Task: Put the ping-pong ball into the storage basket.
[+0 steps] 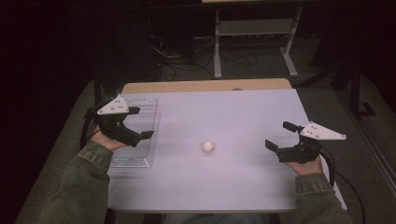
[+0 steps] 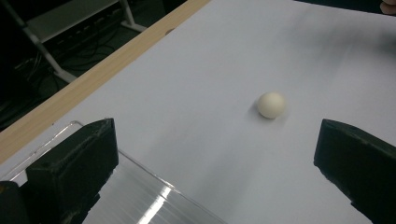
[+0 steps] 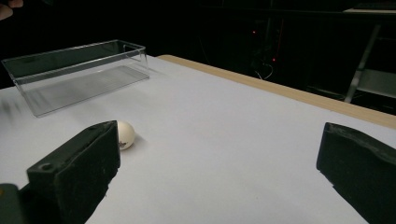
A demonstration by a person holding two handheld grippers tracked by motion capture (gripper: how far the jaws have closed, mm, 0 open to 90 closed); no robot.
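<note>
A small white ball (image 1: 208, 146) lies near the middle of the white table (image 1: 224, 112). In the left gripper view the ball (image 2: 271, 104) rests ahead of the jaws, nearer the right one. In the right gripper view the ball (image 3: 124, 135) peeks out from behind the left jaw. My left gripper (image 1: 140, 123) hovers open over a clear plastic box (image 1: 140, 135) at the table's left. My right gripper (image 1: 281, 135) is open at the right side, apart from the ball, with nothing between its jaws.
The clear box (image 3: 74, 72) is empty and open-topped; its rim (image 2: 140, 163) runs under the left jaws. A wooden strip (image 1: 205, 86) edges the table's far side. Beyond it stand a metal rack (image 1: 254, 35) and cables on the floor.
</note>
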